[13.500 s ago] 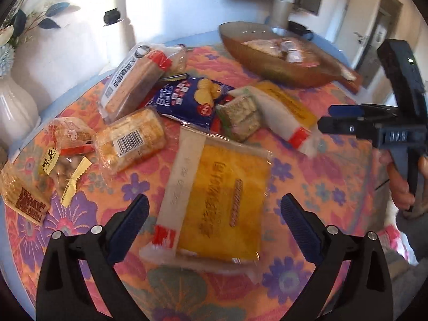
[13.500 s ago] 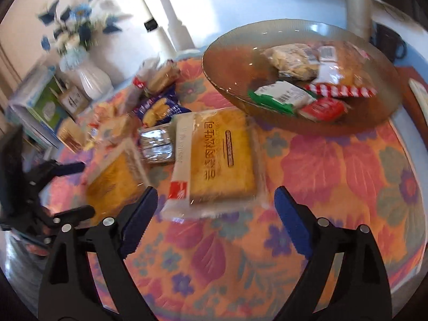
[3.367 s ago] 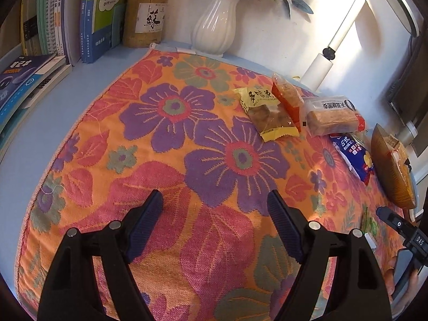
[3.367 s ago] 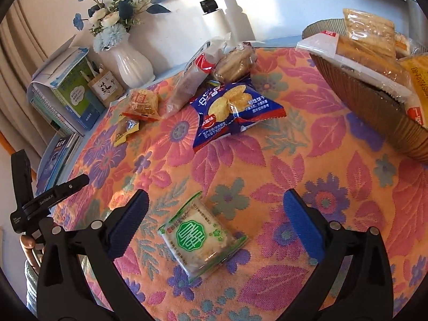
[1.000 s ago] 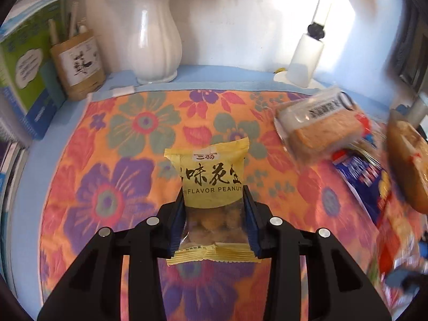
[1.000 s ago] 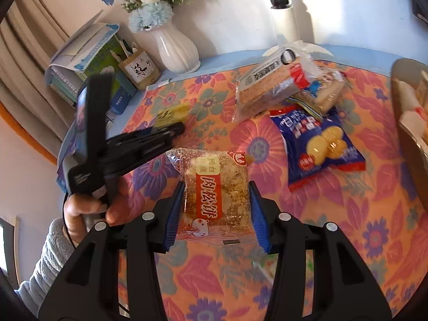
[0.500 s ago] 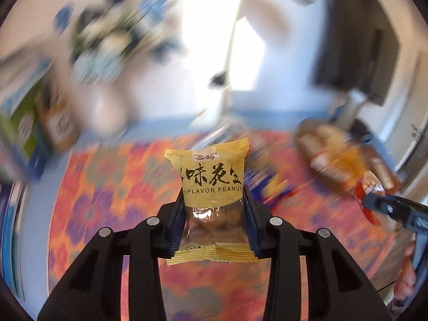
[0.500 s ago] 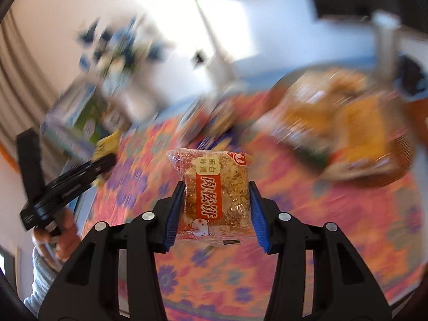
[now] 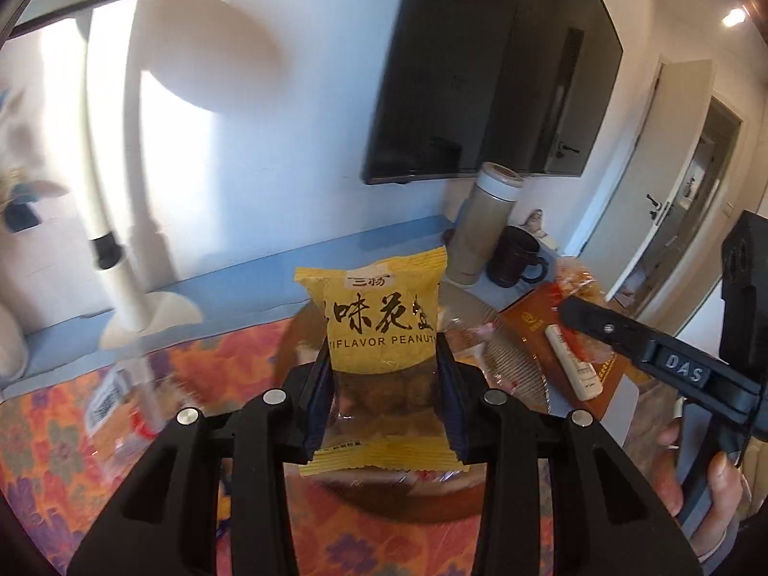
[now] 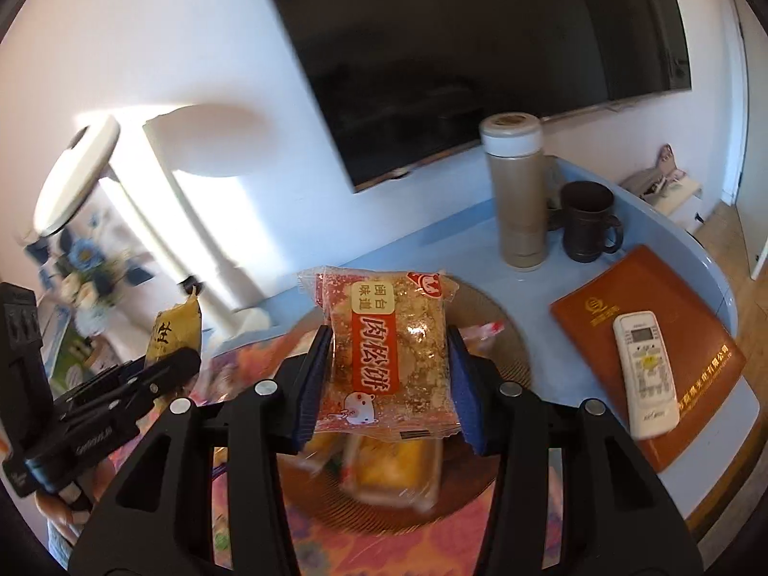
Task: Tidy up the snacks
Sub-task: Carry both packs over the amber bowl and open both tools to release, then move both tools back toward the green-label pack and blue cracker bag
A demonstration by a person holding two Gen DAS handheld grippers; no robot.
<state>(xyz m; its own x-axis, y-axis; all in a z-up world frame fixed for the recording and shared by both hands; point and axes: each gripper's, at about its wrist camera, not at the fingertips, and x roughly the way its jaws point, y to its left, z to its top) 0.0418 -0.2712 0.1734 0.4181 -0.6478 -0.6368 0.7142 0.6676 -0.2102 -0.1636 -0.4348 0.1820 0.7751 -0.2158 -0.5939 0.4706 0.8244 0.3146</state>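
both hands carry a snack above the bowl

the left gripper (image 9: 384, 384) has its jaws clamped on a yellow peanut packet (image 9: 379, 331), held upright in the air over the brown bowl (image 9: 518, 369). the right gripper (image 10: 384, 379) is clamped on a red meat floss cake (image 10: 384, 350), also above the bowl, where other snacks (image 10: 389, 470) lie. further right, a remote (image 10: 645, 369) rests on a brown folder (image 10: 590, 317).
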